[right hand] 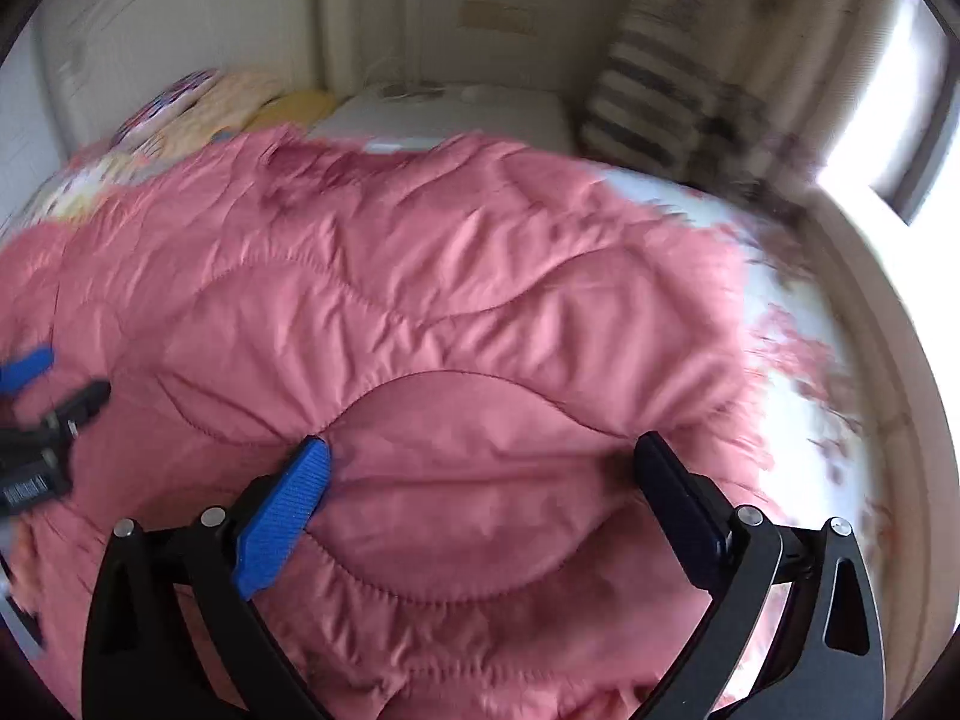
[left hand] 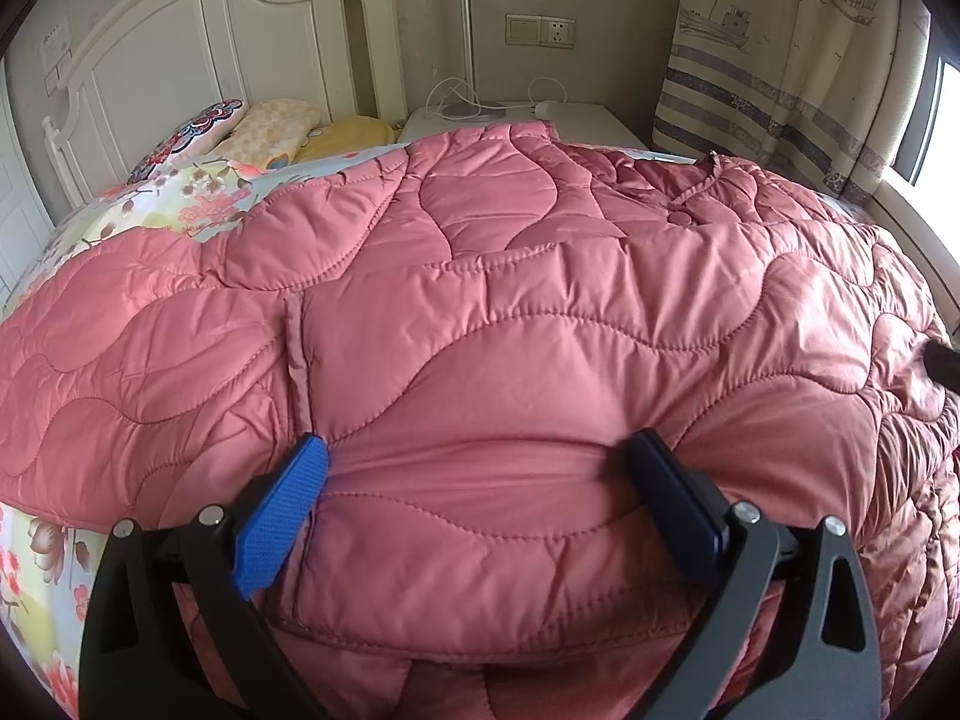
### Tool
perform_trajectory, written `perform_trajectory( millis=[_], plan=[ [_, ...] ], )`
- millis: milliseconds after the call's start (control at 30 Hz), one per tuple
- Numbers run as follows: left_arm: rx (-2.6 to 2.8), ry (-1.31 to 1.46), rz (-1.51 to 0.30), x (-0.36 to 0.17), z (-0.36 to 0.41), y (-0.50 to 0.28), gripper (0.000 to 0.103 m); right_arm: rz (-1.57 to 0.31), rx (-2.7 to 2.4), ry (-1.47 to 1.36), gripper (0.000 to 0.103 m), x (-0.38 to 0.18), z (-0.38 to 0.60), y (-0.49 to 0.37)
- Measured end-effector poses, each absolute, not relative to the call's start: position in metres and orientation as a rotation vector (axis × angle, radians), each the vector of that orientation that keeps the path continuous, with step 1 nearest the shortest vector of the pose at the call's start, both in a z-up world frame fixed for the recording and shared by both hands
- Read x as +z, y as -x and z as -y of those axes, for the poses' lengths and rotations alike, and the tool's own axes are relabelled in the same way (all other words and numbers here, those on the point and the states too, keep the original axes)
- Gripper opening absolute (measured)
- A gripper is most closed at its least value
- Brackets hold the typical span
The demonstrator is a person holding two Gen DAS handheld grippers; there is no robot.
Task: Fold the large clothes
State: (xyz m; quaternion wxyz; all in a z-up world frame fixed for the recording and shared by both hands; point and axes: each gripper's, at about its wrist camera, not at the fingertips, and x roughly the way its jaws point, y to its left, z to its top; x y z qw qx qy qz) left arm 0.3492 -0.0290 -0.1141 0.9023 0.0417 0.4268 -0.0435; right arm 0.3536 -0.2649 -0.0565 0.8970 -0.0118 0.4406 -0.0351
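A large pink quilted jacket [left hand: 510, 300] lies spread front-up over a floral bed sheet [left hand: 198, 192], its collar [left hand: 714, 165] and a snap button [left hand: 680, 217] at the far right. My left gripper [left hand: 480, 453] stands wide open, low over the jacket's near part, with its fingertips [left hand: 312, 456] at the fabric and a soft bulge of cloth between them. In the blurred right wrist view, my right gripper [right hand: 483, 453] is also wide open over the jacket [right hand: 420, 300] near its right edge. The left gripper [right hand: 36, 396] shows at that view's left border.
Pillows [left hand: 270, 126] lie against a white headboard [left hand: 180, 48] at the far left. A white nightstand [left hand: 570, 120] with cables stands behind the bed. A patterned curtain [left hand: 780, 60] and a bright window [left hand: 948, 120] are at the right. Bare sheet [right hand: 798, 420] shows right of the jacket.
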Motion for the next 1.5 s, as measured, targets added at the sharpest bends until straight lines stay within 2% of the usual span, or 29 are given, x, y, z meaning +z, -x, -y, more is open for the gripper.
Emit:
perform_trajectory(
  millis=[133, 267, 467, 567, 733, 867, 933, 967, 1000, 1067, 1133, 1267, 1333, 1400, 1500],
  plan=[
    [-0.101, -0.074, -0.88, -0.113, 0.026, -0.349, 0.101, -0.821, -0.05, 0.035, 0.098, -0.042, 0.242, -0.319],
    [-0.173, 0.082, -0.833, -0.099, -0.001, -0.339, 0.1, -0.92, -0.069, 0.103, 0.098, -0.086, 0.22, -0.325],
    [0.02, 0.559, -0.619, -0.069, -0.162, -0.281, 0.1, -0.891, -0.058, 0.057, 0.098, -0.096, 0.23, -0.326],
    [0.251, 0.755, -0.536, -0.08, -0.262, -0.249, 0.093, -0.892, -0.054, 0.05, 0.099, -0.096, 0.231, -0.326],
    [0.483, 0.914, -0.436, -0.096, -0.367, -0.222, 0.091, -0.894, -0.044, 0.031, 0.099, -0.096, 0.231, -0.325],
    [0.484, 0.888, -0.43, -0.095, -0.396, -0.243, 0.091, -0.892, -0.038, 0.022, 0.099, -0.096, 0.233, -0.324],
    [0.462, 0.845, -0.474, -0.092, -0.396, -0.266, 0.08, -0.89, -0.033, 0.015, 0.099, -0.096, 0.234, -0.325],
    [0.458, 0.84, -0.494, -0.092, -0.395, -0.275, 0.064, -0.89, -0.032, 0.012, 0.099, -0.096, 0.234, -0.325],
    [0.458, 0.85, -0.515, -0.091, -0.394, -0.282, 0.039, -0.889, -0.03, 0.01, 0.099, -0.096, 0.235, -0.325],
    [0.419, 0.926, -0.517, -0.085, -0.389, -0.285, 0.009, -0.888, -0.025, 0.002, 0.099, -0.096, 0.236, -0.324],
    [0.411, 0.901, -0.418, -0.061, -0.367, -0.277, 0.008, -0.884, -0.018, -0.009, 0.099, -0.095, 0.237, -0.324],
    [0.208, 0.744, -0.246, 0.017, -0.272, -0.267, 0.008, -0.852, -0.007, -0.044, 0.098, -0.09, 0.242, -0.319],
    [0.08, 0.636, -0.227, 0.046, -0.22, -0.272, 0.008, -0.807, -0.017, -0.086, 0.098, -0.085, 0.249, -0.313],
    [-0.074, 0.509, -0.229, 0.067, -0.153, -0.277, 0.008, -0.684, -0.017, -0.198, 0.098, -0.072, 0.266, -0.298],
    [-0.277, 0.342, -0.287, 0.064, -0.047, -0.286, 0.008, -0.482, -0.059, -0.36, 0.098, -0.059, 0.293, -0.272]
  ],
)
